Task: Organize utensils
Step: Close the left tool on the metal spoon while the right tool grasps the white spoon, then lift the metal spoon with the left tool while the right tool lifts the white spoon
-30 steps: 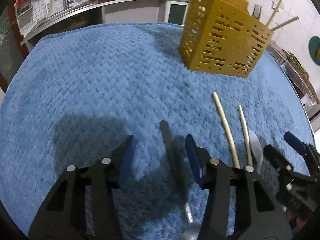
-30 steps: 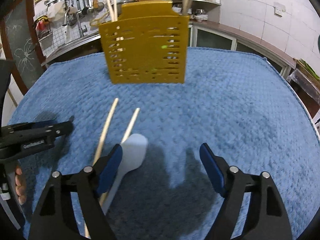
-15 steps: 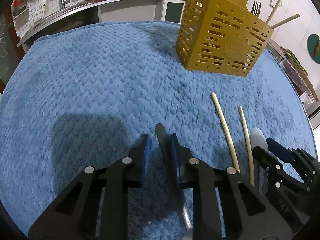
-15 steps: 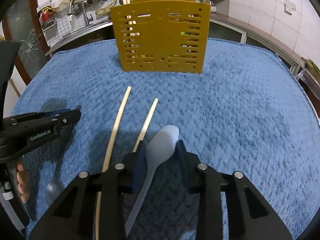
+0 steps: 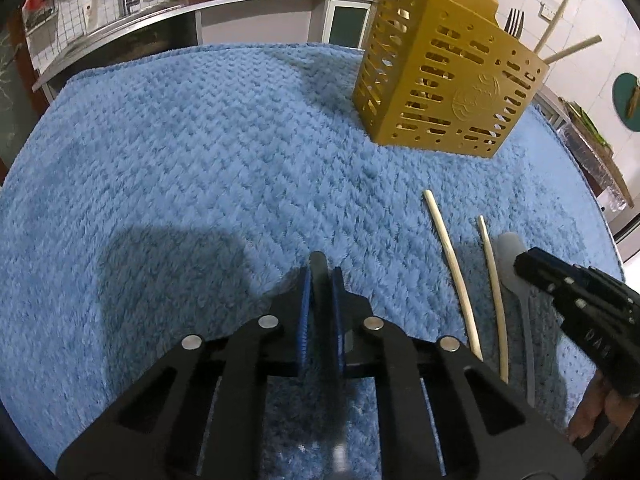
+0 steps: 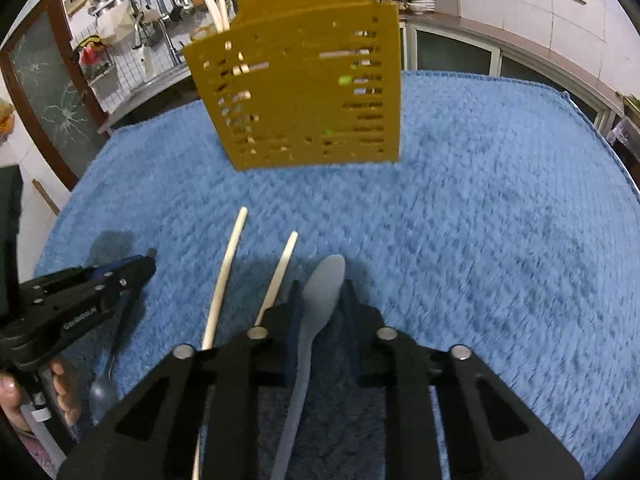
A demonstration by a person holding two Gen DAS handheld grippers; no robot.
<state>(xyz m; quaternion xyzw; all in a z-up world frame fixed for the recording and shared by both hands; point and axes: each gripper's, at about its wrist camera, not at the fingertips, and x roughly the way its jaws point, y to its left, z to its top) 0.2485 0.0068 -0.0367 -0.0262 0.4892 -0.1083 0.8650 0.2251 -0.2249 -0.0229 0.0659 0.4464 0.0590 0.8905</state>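
- The left gripper [image 5: 320, 276] has its blue pads [image 5: 306, 312] pinched on the dark handle of a metal spoon [image 5: 319, 264]; the jaws have just been closing, and the handle's tip pokes out a little past the fingertips
- From the other side that same metal spoon [image 6: 105, 384] lies flat on the blue towel [image 6: 480, 240], its bowl towards the person's hand [image 6: 60, 396] and its handle running up into the left gripper [image 6: 146, 266]
- The right gripper [image 6: 320, 292] has also just been closing, with a pale grey plastic spoon [image 6: 320, 300] between its pads; they stand close against the narrowing part just behind the bowl, though I cannot tell for sure that both press on it
- The bowl of the grey spoon reaches forward beyond the fingertips and its long handle runs back under the gripper's body towards the bottom edge
- Seen from the left, the right gripper [image 5: 528, 264] sits over the grey spoon [image 5: 516, 256], covering part of the bowl
- Two pale chopsticks [image 6: 224, 280] lie loose on the towel, roughly parallel, between the two grippers; the nearer one lies just beside the right gripper's left finger, the other a little further left
- In the left view the chopsticks [image 5: 452, 272] lie to the right of the held metal spoon, well apart from it, with the grey spoon just beyond them
- A yellow slotted utensil holder [image 6: 304, 96] stands upright at the far side of the towel, ahead of both grippers and well apart from them
- Chopsticks and a fork [image 5: 514, 24] stick up out of the holder [image 5: 444, 80]
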